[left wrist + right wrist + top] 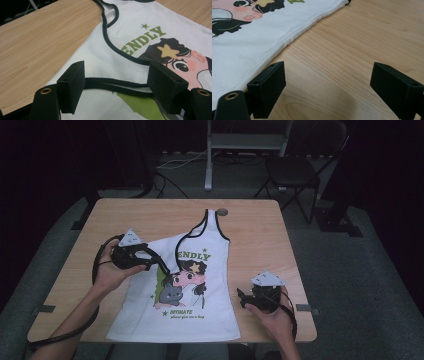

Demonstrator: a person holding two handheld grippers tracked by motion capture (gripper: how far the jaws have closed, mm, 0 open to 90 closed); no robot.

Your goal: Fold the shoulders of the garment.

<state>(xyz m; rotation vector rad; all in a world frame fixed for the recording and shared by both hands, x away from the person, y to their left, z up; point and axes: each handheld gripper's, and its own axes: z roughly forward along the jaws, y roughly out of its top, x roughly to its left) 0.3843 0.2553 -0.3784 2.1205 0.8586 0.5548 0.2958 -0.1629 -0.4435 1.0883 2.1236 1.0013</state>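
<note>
Folding is the step we judge to be in hand. We find the white tank top (192, 285) lying print-up on the tabletop (75, 270), its left shoulder strap (117, 83) already turned in across the chest. The left gripper (150, 262) hovers over that dark-trimmed strap, jaws wide apart — nothing gripped. The right gripper (245, 298) rests just beside the garment's right side seam (294, 37), jaws likewise parted over bare wood. Next move, in our view — close on an edge and carry it across without bunching.
</note>
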